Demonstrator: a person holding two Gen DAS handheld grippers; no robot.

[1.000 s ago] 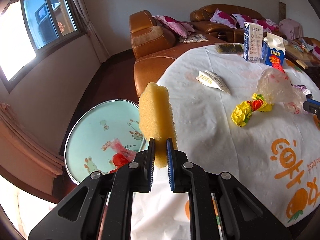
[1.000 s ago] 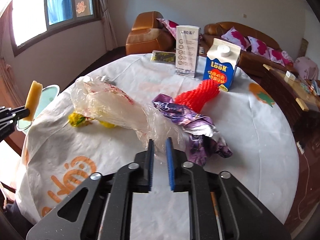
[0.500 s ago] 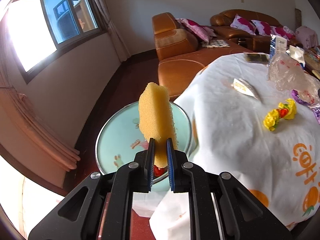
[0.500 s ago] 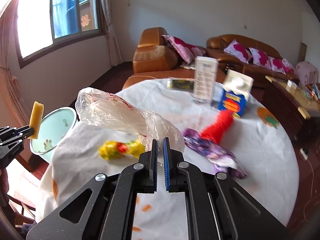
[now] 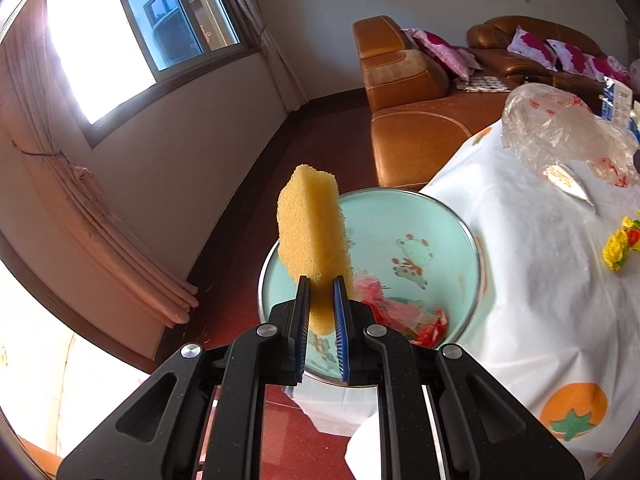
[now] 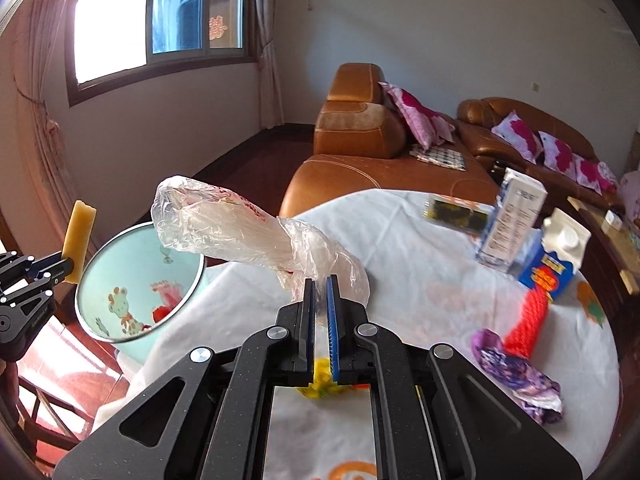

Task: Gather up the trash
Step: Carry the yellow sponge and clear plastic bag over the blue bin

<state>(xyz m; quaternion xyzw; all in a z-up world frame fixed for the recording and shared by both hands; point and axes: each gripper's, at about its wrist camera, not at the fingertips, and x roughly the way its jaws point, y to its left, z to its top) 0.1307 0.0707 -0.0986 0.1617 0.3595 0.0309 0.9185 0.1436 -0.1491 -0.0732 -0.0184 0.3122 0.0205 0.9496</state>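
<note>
My left gripper is shut on a yellow sponge and holds it upright over the near rim of a mint-green bin beside the table; red and pink wrappers lie in the bin. The sponge, left gripper and bin also show at the left of the right wrist view. My right gripper is shut on a crumpled clear plastic bag, lifted above the table's edge and reaching toward the bin. The bag shows in the left wrist view.
On the white tablecloth lie a yellow wrapper, a white packet, a purple foil wrapper, red foam netting, two cartons and a dark packet. A brown sofa stands behind.
My left gripper has carried the sponge from above the table to over the bin. My right gripper has lifted the plastic bag off the table and moved it left toward the bin.
</note>
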